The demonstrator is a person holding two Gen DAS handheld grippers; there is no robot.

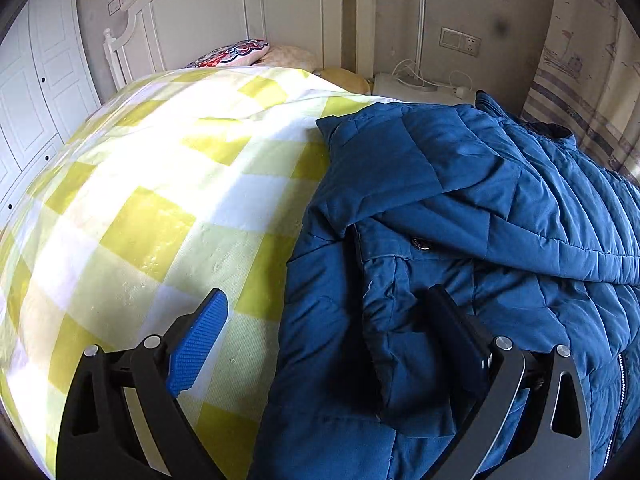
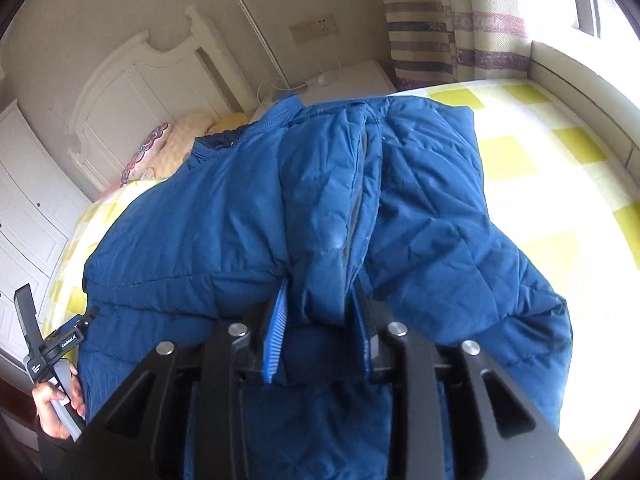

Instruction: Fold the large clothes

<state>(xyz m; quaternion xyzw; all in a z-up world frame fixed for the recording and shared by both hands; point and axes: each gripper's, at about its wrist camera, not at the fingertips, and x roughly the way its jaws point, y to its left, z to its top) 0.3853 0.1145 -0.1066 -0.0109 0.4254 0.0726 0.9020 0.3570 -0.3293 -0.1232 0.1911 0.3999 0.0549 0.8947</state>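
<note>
A large blue quilted jacket (image 1: 460, 200) lies on a bed with a yellow and white checked sheet (image 1: 160, 200). My left gripper (image 1: 324, 300) is open, its jaws wide apart over the jacket's left edge, with one blue pad (image 1: 200, 344) above the sheet and the other finger on the jacket. My right gripper (image 2: 322, 320) is shut on a thick fold of the jacket (image 2: 320, 220) near its front zipper and holds it bunched up. The left gripper's handle and the hand on it (image 2: 52, 364) show at the lower left of the right wrist view.
A white headboard (image 1: 240, 12) and pillows (image 1: 240, 54) are at the far end of the bed. A white nightstand (image 1: 424, 90) with cables stands beside it. A striped curtain (image 2: 432, 28) and window are on the right. White wardrobe doors (image 1: 28, 92) are on the left.
</note>
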